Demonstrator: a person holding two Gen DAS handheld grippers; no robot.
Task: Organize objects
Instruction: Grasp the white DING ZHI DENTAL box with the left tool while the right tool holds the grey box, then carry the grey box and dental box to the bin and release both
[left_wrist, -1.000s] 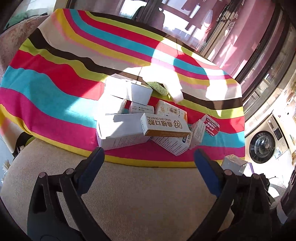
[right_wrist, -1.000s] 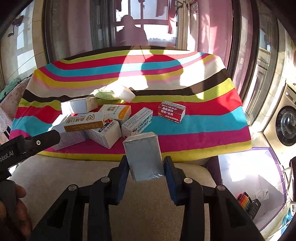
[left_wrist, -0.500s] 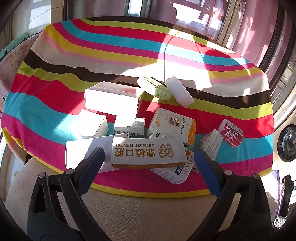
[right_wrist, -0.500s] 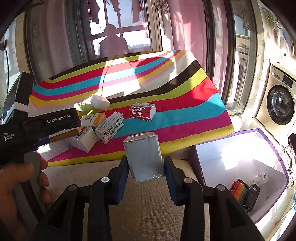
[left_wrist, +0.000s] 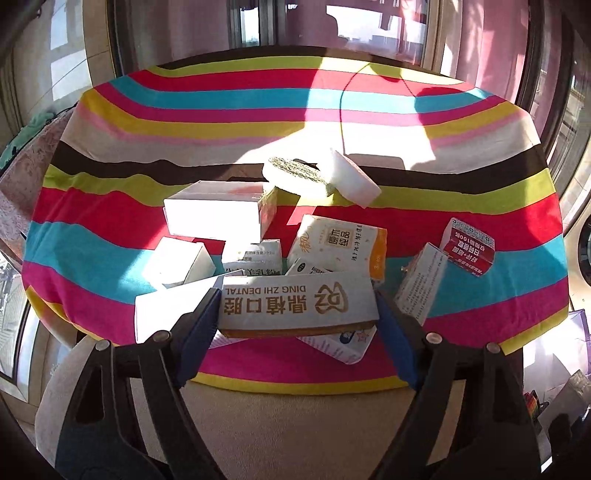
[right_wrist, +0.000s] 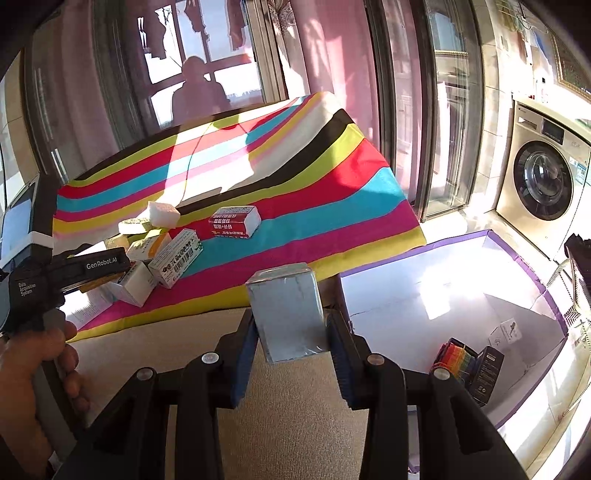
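Sunlight falls on a table covered by a striped cloth, with windows behind it. Many small boxes lie in a heap on the cloth. The left claw is closing its blue fingers on the dental box, which sits at the front of the heap, at 6 o'clock from the orange tissue pack. The fingers sit at both ends of the box. A red box lies at 3 o'clock from the heap. A green sponge and a white sponge lie at 12 o'clock. The right claw squeezes a gray box tight. A purple bin sits on the floor at 3 o'clock from it, with a washing machine behind.
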